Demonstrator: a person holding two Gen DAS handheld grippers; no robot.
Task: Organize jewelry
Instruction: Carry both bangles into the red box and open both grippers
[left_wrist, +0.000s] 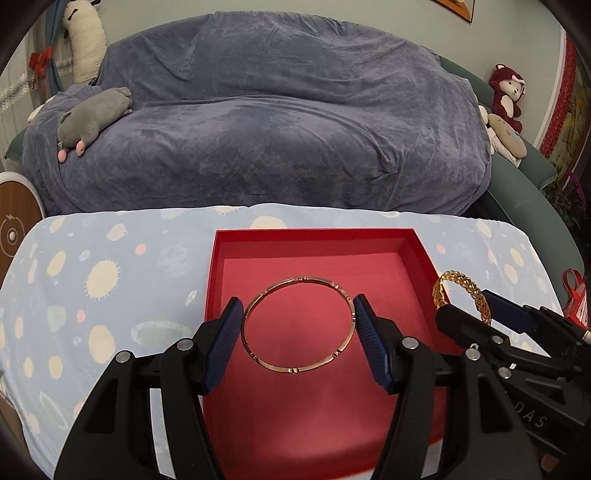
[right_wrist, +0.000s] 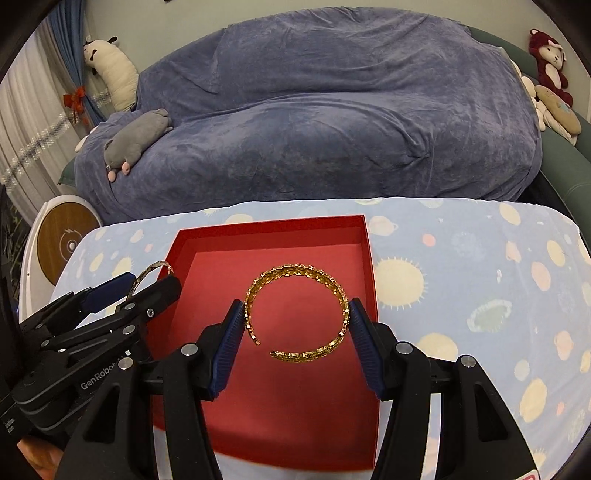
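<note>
A shallow red box (left_wrist: 417, 254) (right_wrist: 369, 258) sits on a table under a blue planet-print cloth. My left gripper (left_wrist: 297, 314) is shut on a thin rose-gold bangle (left_wrist: 295, 369), gripped across its width and held over the box. My right gripper (right_wrist: 295, 312) is shut on a woven gold cuff bracelet (right_wrist: 295, 275), also held over the box. In the left wrist view the right gripper (left_wrist: 469, 306) with the gold cuff (left_wrist: 461, 282) is at the box's right edge. In the right wrist view the left gripper (right_wrist: 144, 286) with the bangle (right_wrist: 155, 269) is at the box's left edge.
A sofa under a blue-grey blanket (left_wrist: 277, 129) stands behind the table, with a grey plush toy (left_wrist: 92, 114) on it. A round wood-topped white device (right_wrist: 62, 236) is at the left. More plush toys (left_wrist: 506, 96) sit at the right.
</note>
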